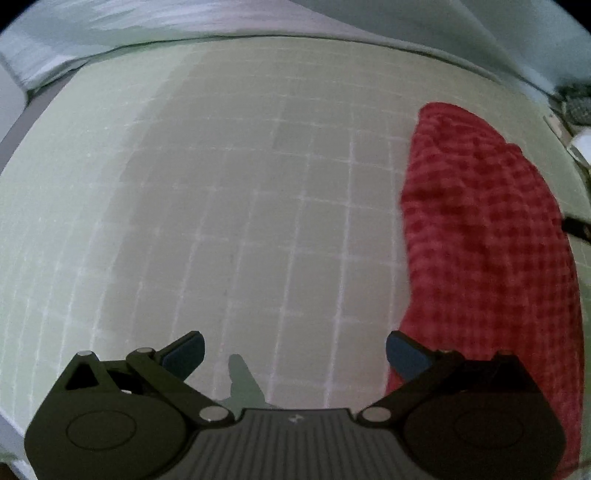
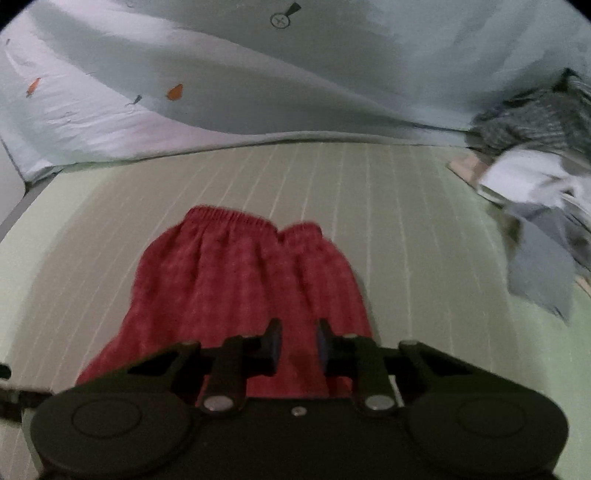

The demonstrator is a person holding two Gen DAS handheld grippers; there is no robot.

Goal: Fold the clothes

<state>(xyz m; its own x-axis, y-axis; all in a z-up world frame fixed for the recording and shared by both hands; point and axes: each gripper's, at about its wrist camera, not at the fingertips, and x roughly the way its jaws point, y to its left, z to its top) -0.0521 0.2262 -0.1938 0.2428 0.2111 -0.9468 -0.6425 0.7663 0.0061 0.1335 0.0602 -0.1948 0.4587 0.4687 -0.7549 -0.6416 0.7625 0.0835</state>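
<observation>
A red checked garment (image 2: 240, 273) with an elastic waistband lies folded on the pale green grid mat (image 2: 424, 236). My right gripper (image 2: 297, 343) sits right above its near end, jaws narrowly apart with red cloth showing between them; whether it grips the cloth I cannot tell. In the left wrist view the same red garment (image 1: 487, 236) lies along the right side of the mat (image 1: 221, 184). My left gripper (image 1: 295, 350) is open and empty over bare mat, its right finger (image 1: 406, 354) at the garment's near edge.
A heap of grey and white clothes (image 2: 535, 192) lies at the mat's right edge. A light patterned sheet (image 2: 258, 74) runs behind the mat's far edge and also shows in the left wrist view (image 1: 184, 18).
</observation>
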